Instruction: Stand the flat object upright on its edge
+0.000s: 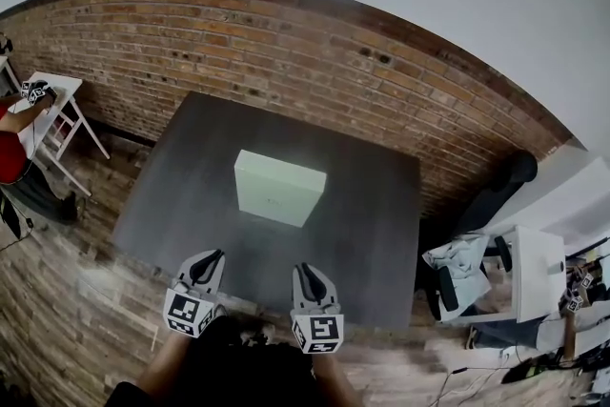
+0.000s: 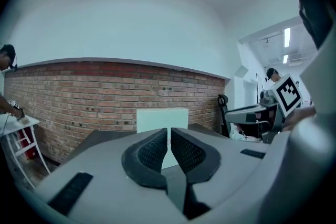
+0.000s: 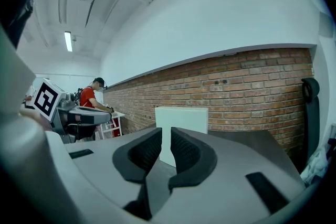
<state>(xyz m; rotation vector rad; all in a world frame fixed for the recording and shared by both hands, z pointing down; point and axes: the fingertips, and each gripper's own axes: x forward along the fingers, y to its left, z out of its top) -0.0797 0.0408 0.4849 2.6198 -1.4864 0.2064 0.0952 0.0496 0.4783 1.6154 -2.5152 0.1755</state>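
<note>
Soft even light, fisheye-warped edges

Beyond the black, ribbed fingers [image 2: 151, 152] of the grey left gripper [image 1: 215, 254] and right gripper [image 1: 303, 268], whose cubes [image 1: 188, 312] carry black-and-white square markers, a plain off-white box [image 1: 279, 188] shows against the dark charcoal bench [image 1: 372, 234]. Farther past the fingers, the wall [image 1: 286, 43] is red-brown brick with pale mortar lines and plain white above. Beneath the fingers, the floor [image 1: 76, 300] is brown wood planking.
</note>
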